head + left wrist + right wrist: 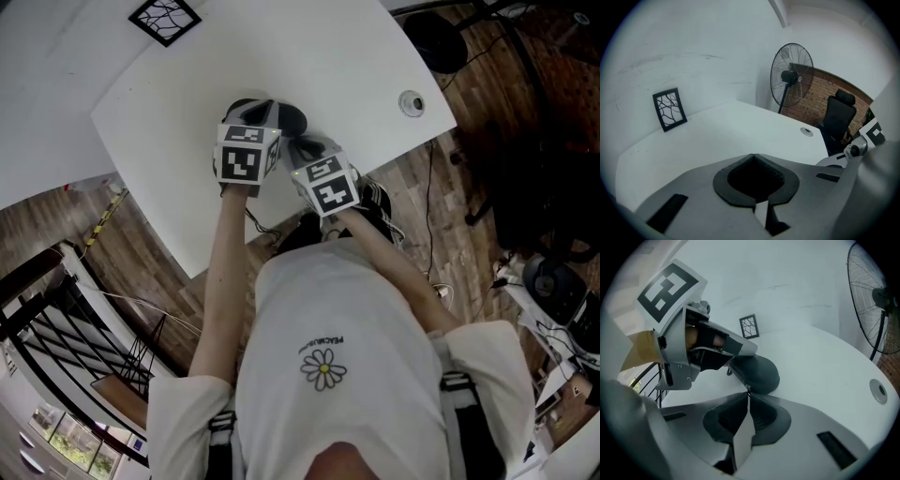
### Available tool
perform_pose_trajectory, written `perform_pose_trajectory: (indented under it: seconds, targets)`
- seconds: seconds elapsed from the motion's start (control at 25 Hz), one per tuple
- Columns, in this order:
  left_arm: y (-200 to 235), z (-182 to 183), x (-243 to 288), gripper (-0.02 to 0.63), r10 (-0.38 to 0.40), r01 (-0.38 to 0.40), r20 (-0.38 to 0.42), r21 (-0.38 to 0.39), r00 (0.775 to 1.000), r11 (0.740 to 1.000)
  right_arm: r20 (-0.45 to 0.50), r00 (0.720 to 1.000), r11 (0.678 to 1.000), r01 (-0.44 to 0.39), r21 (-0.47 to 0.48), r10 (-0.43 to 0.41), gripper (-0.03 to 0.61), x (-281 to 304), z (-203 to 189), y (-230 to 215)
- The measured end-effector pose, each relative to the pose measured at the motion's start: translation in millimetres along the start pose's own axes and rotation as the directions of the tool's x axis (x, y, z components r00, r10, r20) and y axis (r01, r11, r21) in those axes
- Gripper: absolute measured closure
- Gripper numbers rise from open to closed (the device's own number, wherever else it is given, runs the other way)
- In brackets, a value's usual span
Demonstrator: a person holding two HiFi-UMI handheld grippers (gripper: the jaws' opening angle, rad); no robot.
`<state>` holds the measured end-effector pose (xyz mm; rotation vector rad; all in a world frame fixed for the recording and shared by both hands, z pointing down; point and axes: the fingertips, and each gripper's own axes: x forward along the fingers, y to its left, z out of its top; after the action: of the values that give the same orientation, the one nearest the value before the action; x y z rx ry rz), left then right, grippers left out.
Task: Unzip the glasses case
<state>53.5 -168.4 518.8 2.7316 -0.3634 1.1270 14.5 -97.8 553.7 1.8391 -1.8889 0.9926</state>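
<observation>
0 unzipping done, by my read: glasses case looked closed. Right gripper jaws clamped zipper pull at their tips; left gripper jaws together, apparently pinning case. Whole pull left.

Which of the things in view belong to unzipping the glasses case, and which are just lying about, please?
For the job: glasses case, its zipper pull, right gripper shut on that pull, left gripper shut by the case.
Just lying about: picture frame, fan, office chair, cable hole in the table.
</observation>
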Motion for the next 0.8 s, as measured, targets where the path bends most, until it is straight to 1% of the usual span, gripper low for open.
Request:
perform_pose_trajectory:
  seconds: [0.16, 0.32, 0.4, 0.52, 0.64, 0.72, 0.8]
  targets:
    - [-0.6, -0.1, -0.3, 0.598, 0.0, 0.0, 0.008, -0.001, 1.0, 1.0, 0.015, 1.0, 1.0, -0.019, 0.017, 0.018, 0.569, -1.4, -1.3, 1.9]
    - [-0.3, -0.7, -2.0, 0.598, 0.003, -0.004, 0.024, 0.007, 1.0, 1.0, 0.005, 1.0, 1.0, 0.008, 0.012, -0.008, 0.571, -8.4, -7.7, -4.5]
    - [0.5, -1.8, -3.0, 0.598, 0.007, -0.007, 0.038, 0.005, 0.999, 1.0, -0.004, 1.0, 1.0, 0.02, -0.019, -0.02, 0.572, -11.4, -8.3, -4.8]
    - [-0.1, -4.1, -4.1, 0.598, 0.004, -0.004, 0.069, 0.006, 0.998, 1.0, -0.008, 0.998, 0.994, 0.055, -0.094, -0.056, 0.572, -17.7, -6.5, -8.2]
    - [-1.5, -7.7, -7.4, 0.598, -0.01, 0.01, 0.107, 0.001, 0.994, 1.0, 0.021, 0.996, 0.988, 0.086, -0.129, -0.084, 0.572, -27.5, 4.4, -19.0]
    - [-1.1, -10.1, -10.6, 0.598, -0.013, 0.017, 0.135, -0.025, 0.991, 1.0, 0.037, 0.997, 0.987, 0.067, -0.147, -0.062, 0.572, -31.1, 12.8, -20.5]
    - [-0.4, -10.5, -10.5, 0.598, 0.0, 0.007, 0.145, -0.046, 0.99, 0.999, 0.01, 1.0, 0.987, 0.029, -0.155, -0.028, 0.572, -28.2, 8.2, -16.7]
